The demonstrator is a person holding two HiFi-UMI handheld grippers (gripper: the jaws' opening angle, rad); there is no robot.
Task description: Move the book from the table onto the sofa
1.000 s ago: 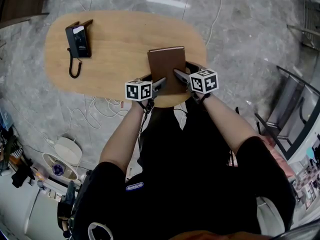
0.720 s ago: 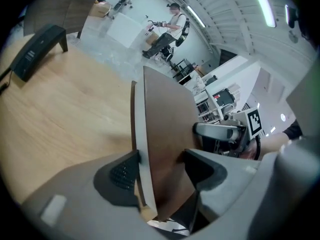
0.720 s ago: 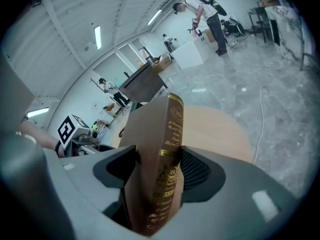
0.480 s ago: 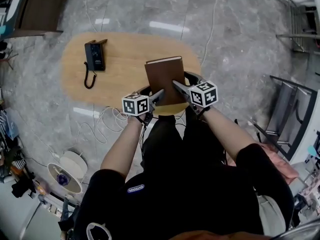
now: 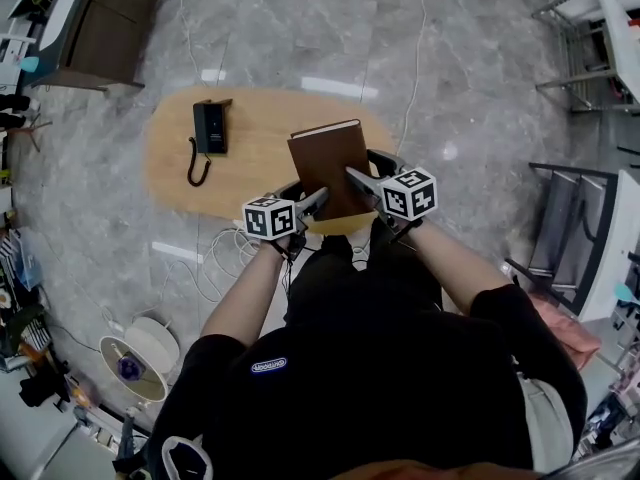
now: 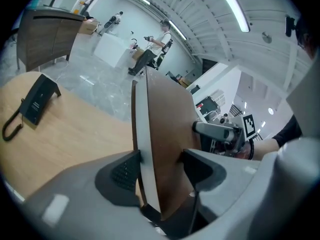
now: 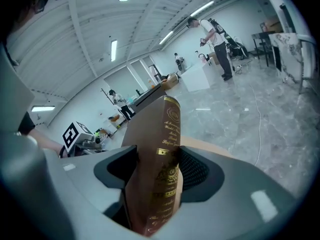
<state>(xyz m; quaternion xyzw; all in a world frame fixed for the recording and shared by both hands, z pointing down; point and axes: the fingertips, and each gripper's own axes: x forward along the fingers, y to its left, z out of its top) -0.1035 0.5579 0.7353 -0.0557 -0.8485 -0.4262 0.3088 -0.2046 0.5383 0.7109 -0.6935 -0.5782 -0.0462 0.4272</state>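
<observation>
Head view: mounted high, facing steeply down over torso (image 5: 370, 368) onto desk (image 5: 250, 158) and floor (image 5: 300, 28); left gripper view: riding left claw (image 5: 318, 200), tight on own jaws, facing across desk; right gripper view: same on right claw (image 5: 352, 176), mirrored; shared by all three: book (image 5: 330, 158), desk, both claws.

Both arms reach forward side by side, left arm (image 5: 243, 298) and right arm (image 5: 455, 268). The left gripper (image 5: 316, 200) is clamped on the book (image 5: 328, 163) at its page edge. The right gripper (image 5: 357, 176) pinches the spine, its jaws having just been closing a little further. Both tilt downward.
</observation>
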